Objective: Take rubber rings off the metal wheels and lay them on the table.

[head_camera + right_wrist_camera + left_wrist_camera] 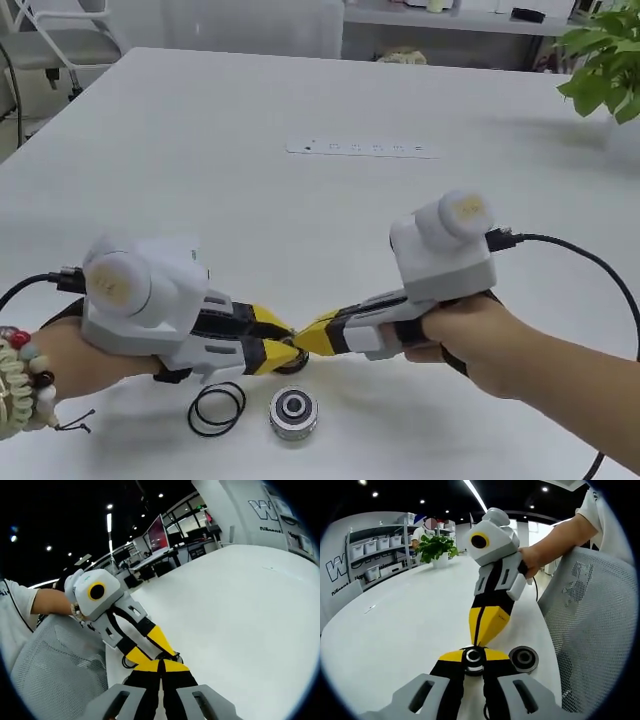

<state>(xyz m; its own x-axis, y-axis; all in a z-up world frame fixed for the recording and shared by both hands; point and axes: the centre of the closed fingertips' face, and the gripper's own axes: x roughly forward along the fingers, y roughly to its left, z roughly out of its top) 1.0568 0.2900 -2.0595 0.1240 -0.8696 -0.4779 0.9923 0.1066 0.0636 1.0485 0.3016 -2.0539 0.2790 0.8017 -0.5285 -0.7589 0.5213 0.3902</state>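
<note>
Supervisor: Surface and room?
Inspector: White table [300, 200], matt, with a flush socket strip [362, 149] at upper centre of the head view. Plant [605, 60] at upper right. Shelving [375, 555] with storage bins at upper left of the left gripper view; mesh chair back [590, 630] at right.
Supervisor: Writing?
Inspector: Wall lettering [335, 569] begins with a large "W"; rest cut off, smaller line illegible.
Supervisor: Grippers and work?
Inspector: Left gripper [473, 654] clenched on a metal wheel [474, 661] at lower centre. Right gripper [161, 664] has jaws pressed together, tips at that wheel; anything pinched between them cannot be made out. Second wheel [294, 413] and loose rubber rings [217, 407] lie on the table at bottom centre, side by side.
</note>
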